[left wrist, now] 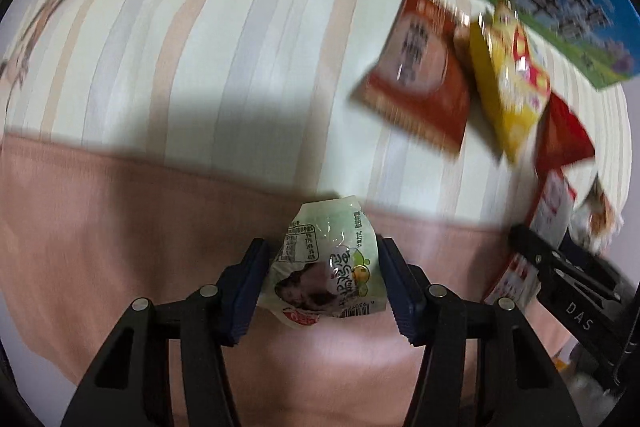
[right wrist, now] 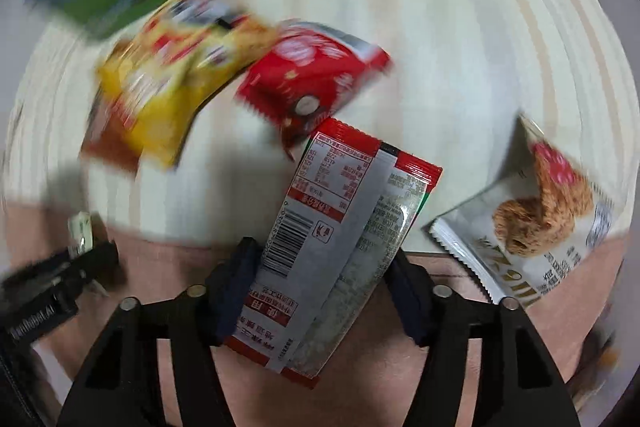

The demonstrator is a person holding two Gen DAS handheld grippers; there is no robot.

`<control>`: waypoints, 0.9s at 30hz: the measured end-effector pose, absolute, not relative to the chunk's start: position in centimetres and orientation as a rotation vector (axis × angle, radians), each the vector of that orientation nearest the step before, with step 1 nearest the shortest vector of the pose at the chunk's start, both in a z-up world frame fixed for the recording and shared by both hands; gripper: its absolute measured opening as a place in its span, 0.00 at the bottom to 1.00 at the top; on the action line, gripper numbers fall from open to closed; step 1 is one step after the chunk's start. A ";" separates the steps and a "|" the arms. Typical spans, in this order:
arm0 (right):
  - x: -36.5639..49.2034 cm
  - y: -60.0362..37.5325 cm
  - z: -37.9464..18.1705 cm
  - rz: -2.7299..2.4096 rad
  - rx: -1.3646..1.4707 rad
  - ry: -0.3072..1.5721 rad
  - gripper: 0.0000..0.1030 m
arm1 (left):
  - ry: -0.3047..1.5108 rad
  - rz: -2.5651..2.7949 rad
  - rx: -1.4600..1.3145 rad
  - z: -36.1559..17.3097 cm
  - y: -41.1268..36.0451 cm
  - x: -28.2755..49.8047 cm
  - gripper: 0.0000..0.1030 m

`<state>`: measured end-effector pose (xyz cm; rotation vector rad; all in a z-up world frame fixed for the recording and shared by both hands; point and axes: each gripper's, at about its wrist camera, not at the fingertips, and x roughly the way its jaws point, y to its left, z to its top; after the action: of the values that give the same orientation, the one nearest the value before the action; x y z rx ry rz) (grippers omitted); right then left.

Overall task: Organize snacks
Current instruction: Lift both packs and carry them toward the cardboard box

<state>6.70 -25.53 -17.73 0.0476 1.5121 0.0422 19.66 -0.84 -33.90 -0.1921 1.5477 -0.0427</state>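
While both grippers point down at striped cloth (left wrist: 200, 27), each pinches a snack.
Left gripper (left wrist: 322, 269) clamps a pale green pouch (left wrist: 324, 259); right gripper (right wrist: 320, 267) clamps a red-and-silver barcoded packet (right wrist: 332, 227); print too blurred to read.

Left gripper (left wrist: 322, 279): black plastic linkage arms, triangular cut-outs in outer arms, round silver pivot pins at joints, dark blue ribbed pads (left wrist: 246, 295) on fingers. Right gripper (right wrist: 322, 287): same build, black arms, silver pins, dark blue pads (right wrist: 236, 291). Seen from left wrist camera, black body lettered "DAS" in white. White lettering on left gripper's side, blurred, unreadable.
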 end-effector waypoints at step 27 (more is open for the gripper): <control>-1.5 -22.8 -18.8 0.092 -0.005 1.572 0.51 | 1.587 -0.060 -0.155 -35.3 -2.2 16.3 0.53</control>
<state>-1.52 -22.78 -18.85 -0.0046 1.5718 0.0918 16.33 -2.22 -35.30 -0.1547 1.5866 -0.0602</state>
